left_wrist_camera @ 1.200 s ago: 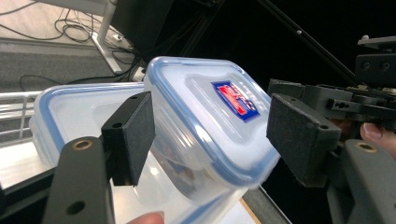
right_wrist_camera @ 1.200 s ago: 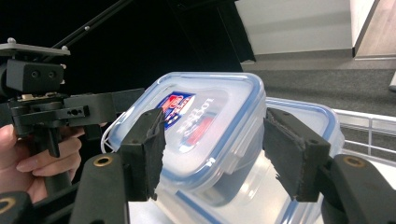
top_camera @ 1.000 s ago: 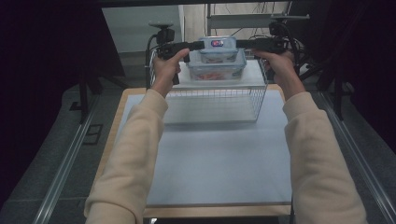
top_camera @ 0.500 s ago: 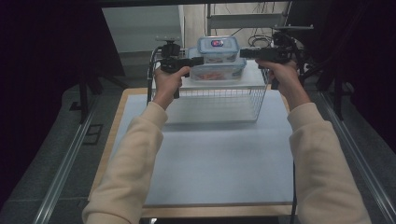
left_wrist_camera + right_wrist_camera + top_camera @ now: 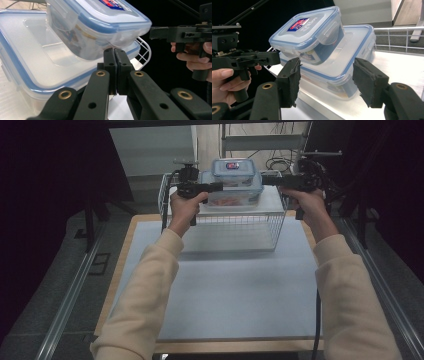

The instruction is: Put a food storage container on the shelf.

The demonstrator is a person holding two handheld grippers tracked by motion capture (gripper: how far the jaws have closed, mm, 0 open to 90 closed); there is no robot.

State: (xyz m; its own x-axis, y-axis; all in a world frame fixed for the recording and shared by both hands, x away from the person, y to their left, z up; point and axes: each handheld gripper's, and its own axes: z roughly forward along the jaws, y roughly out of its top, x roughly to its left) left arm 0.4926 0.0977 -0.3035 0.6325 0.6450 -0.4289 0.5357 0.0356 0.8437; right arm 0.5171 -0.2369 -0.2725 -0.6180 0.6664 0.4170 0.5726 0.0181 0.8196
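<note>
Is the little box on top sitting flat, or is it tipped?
Tipped. The small container leans at a slant on the lid of the large container, one end raised.

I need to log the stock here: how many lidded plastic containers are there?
2. The large container sits on the white sheet atop the wire basket; the small container rests tilted on its lid. Any inside the basket could be hidden.

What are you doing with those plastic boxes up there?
A person holds a gripper in each hand at two stacked plastic boxes. The small box sits tilted on the big box, on a white shelf over a wire basket. The left gripper is shut with nothing between its pads, its tips right under the small box's corner. The right gripper is open, with the big box's corner ahead of its jaws but not gripped.
</note>
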